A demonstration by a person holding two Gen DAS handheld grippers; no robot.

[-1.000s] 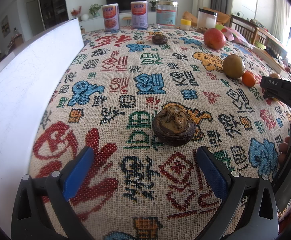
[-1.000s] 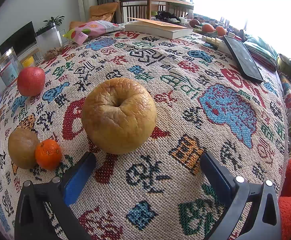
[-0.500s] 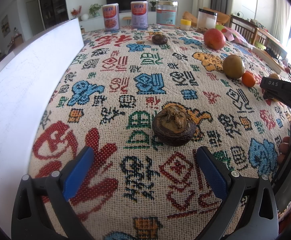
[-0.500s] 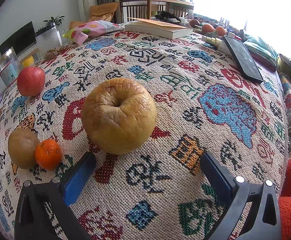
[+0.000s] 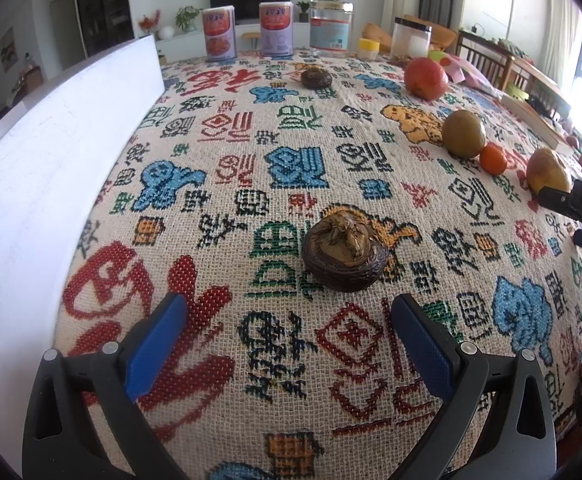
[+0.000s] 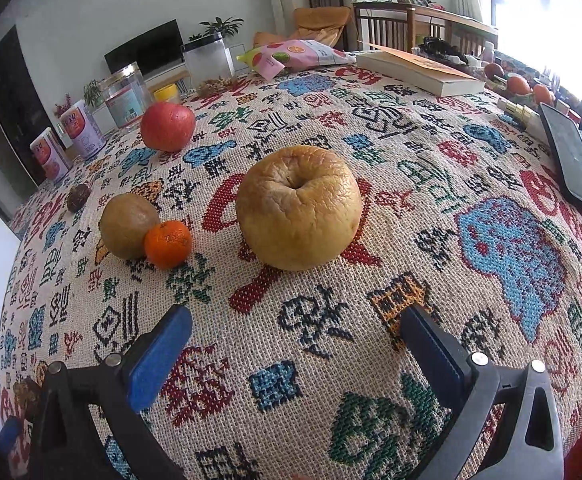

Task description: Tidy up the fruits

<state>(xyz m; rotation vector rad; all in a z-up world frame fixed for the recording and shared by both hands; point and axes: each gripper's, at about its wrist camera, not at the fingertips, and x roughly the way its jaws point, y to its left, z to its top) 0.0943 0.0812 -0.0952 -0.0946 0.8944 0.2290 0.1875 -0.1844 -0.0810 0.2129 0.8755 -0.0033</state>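
Note:
A dark brown, dried-looking round fruit (image 5: 345, 254) lies on the patterned tablecloth (image 5: 227, 184) just ahead of my left gripper (image 5: 287, 312), which is open and empty. A wrinkled yellow apple (image 6: 299, 208) sits ahead of my right gripper (image 6: 295, 320), also open and empty. Left of the apple, a small orange (image 6: 167, 243) touches a brown-green fruit (image 6: 129, 220). Farther back are a red apple (image 6: 167, 126) and a second small dark fruit (image 6: 78, 197). The left wrist view shows the right gripper (image 5: 579, 204) at its right edge, in front of the yellow apple (image 5: 549, 170).
A white board (image 5: 51, 160) stands along the table's left side. Cans and jars (image 5: 275, 28) line the far edge. A phone (image 6: 569, 158), a book (image 6: 419, 70) and a snack bag (image 6: 291, 54) lie beyond the yellow apple.
My right gripper has drawn back a little from the yellow apple and turned, so more of the table's left side shows. The left gripper and the dark fruit have stayed put.

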